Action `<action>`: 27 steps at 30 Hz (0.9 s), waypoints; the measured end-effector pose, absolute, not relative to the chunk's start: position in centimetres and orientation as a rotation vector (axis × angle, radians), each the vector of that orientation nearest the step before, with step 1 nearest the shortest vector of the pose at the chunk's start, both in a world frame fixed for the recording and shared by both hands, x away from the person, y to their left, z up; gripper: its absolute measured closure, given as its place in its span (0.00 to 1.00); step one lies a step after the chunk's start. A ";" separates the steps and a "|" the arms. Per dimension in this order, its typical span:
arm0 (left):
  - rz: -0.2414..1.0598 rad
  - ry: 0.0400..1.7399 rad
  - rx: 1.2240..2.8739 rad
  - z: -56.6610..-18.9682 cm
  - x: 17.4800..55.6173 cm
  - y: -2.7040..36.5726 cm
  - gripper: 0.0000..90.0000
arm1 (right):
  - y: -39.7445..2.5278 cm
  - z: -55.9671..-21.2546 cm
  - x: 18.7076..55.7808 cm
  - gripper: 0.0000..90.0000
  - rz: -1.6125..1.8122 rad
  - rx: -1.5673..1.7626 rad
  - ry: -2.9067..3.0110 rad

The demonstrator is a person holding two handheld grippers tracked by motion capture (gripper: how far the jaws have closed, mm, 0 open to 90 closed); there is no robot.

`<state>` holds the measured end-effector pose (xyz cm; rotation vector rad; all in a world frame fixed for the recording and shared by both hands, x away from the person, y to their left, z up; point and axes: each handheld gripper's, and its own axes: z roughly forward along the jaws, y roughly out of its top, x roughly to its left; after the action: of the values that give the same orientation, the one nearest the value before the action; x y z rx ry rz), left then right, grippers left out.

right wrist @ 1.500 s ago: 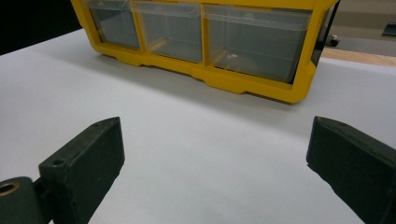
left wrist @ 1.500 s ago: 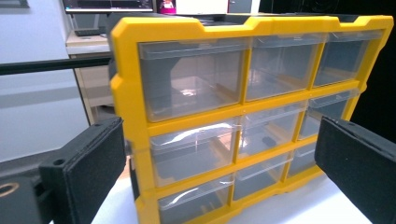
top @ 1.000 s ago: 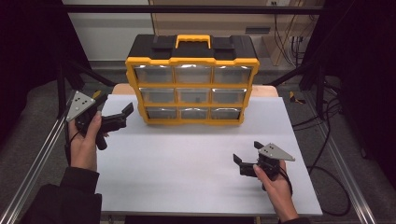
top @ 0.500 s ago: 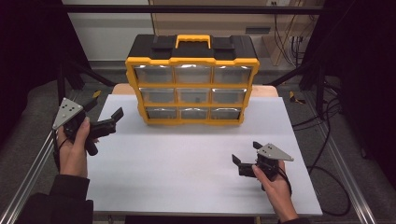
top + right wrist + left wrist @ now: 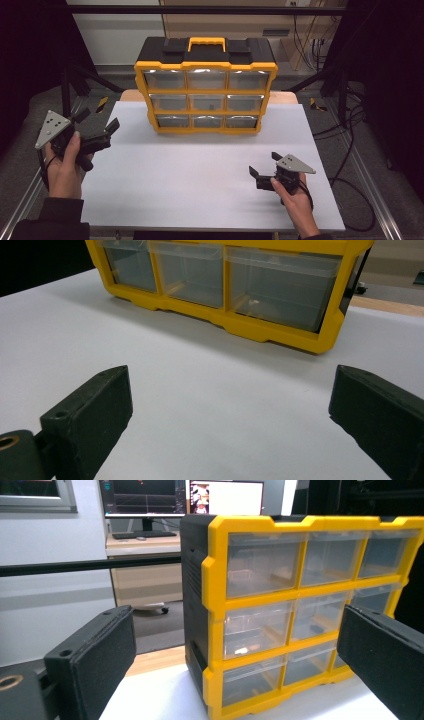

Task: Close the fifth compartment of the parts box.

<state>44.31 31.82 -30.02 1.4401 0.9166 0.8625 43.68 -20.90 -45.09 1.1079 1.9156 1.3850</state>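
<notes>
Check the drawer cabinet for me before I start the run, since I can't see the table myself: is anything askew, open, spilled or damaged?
Nothing stands out. The yellow drawer cabinet stands upright and square on the white table, all nine drawers pushed in. Both tongs, left and right, are open, empty and apart from it.

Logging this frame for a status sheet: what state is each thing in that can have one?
Organizer: upright on the table, handle folded down.
Drawers: all nine shut.
Left gripper: jaws open, holding nothing, off the table's left edge.
Right gripper: jaws open, holding nothing, low over the table.
</notes>
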 end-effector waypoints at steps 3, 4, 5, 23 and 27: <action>0.862 0.920 1.456 -30.0 44.2 32.0 0.02 | -21.0 -45.1 43.5 0.05 1.377 1.108 1.917; 0.868 0.925 1.461 -30.1 44.2 32.1 0.02 | -21.0 -45.2 43.5 0.05 1.373 1.109 1.915; 0.871 0.931 1.471 -30.2 44.1 32.1 0.02 | -21.1 -45.2 43.4 0.04 1.368 1.109 1.916; 0.877 0.961 1.497 -34.2 42.6 32.8 0.03 | -22.0 -45.1 42.7 0.09 1.405 1.081 1.929; 0.873 0.988 1.468 -35.7 42.5 33.7 0.03 | -22.6 -45.0 42.3 0.09 1.412 1.062 1.927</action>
<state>42.47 33.72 -35.68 1.4678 0.9881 0.8728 42.29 -22.58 -44.98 1.0620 1.9274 1.4120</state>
